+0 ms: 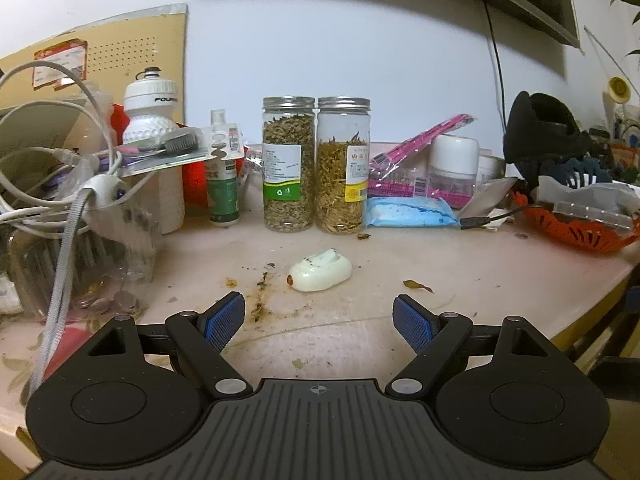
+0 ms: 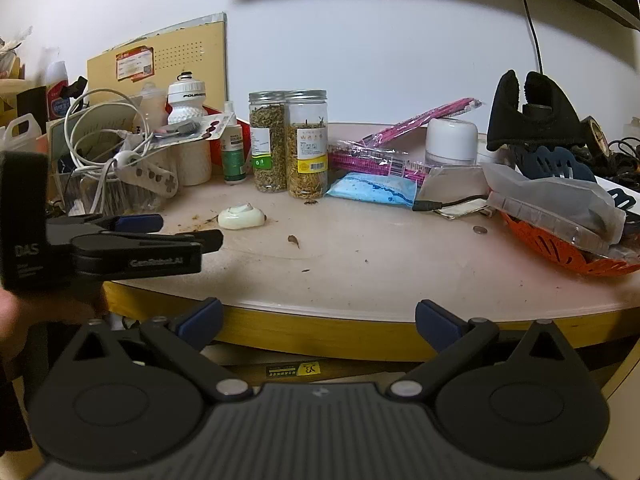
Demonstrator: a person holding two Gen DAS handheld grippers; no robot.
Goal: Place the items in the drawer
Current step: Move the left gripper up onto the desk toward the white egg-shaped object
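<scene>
Items for the drawer crowd a round, pale pink tabletop with a yellow edge (image 2: 360, 276), no drawer being visible in either view. Largest, two tall clear glass jars of dried herbs with silver lids (image 1: 316, 164) stand side by side, touching, near the back. Just in front of them lies a small white, glossy, rounded plastic object (image 1: 321, 271), alone on the stained surface. Facing it, the left gripper (image 1: 319, 316) hovers low over the table with its blue-padded fingers (image 1: 224, 320) spread wide, holding nothing. Off the table's near edge, the right gripper (image 2: 319, 318) is likewise spread apart and empty.
</scene>
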